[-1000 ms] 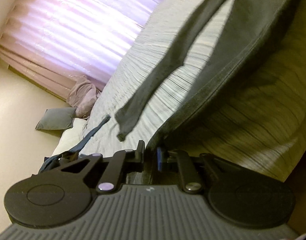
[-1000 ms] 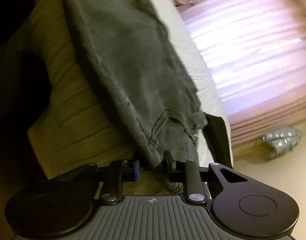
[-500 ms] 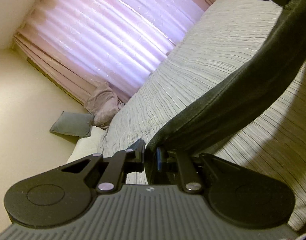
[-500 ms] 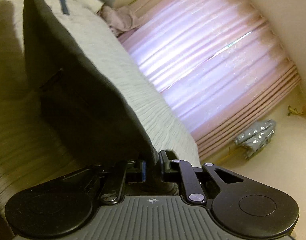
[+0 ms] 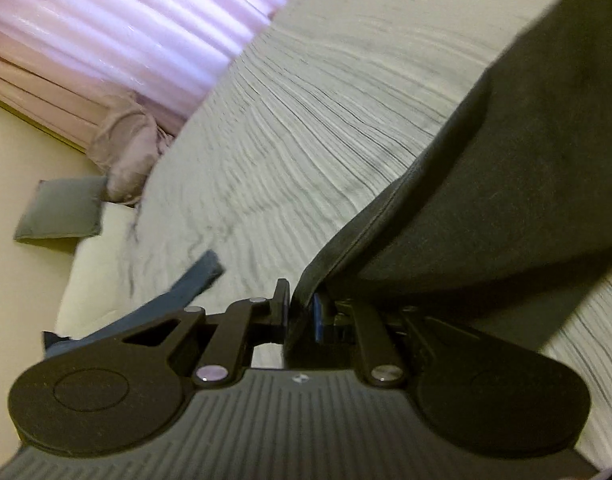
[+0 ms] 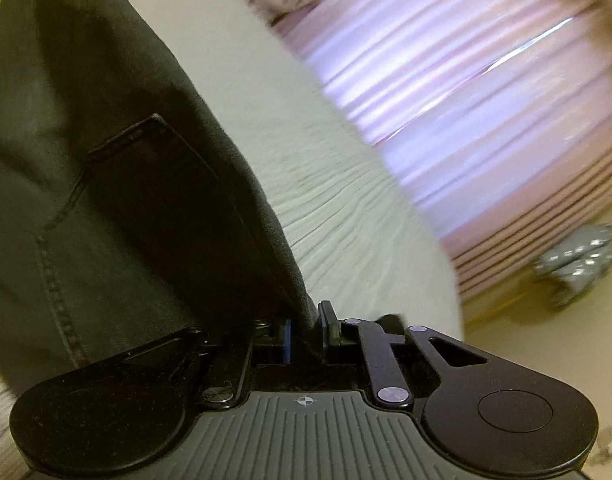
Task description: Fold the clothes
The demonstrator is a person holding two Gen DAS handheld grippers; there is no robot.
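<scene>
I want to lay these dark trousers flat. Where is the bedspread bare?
Bare: the striped bedspread between the dark trousers and the pink curtain. Crowded: the pillow end, with a blue garment, grey cushion and pink bundle.

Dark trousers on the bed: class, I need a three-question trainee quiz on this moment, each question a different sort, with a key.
1. True or false: the left gripper is open and holds nothing.
2. Which surface lies under the dark trousers? A) wooden table B) striped bedspread C) tiled floor
3. Fill in: the right gripper is shut on an edge of the ____.

Key
1. False: it is shut on the dark trousers.
2. B.
3. Dark trousers; a back pocket shows close above the pinch.
</scene>
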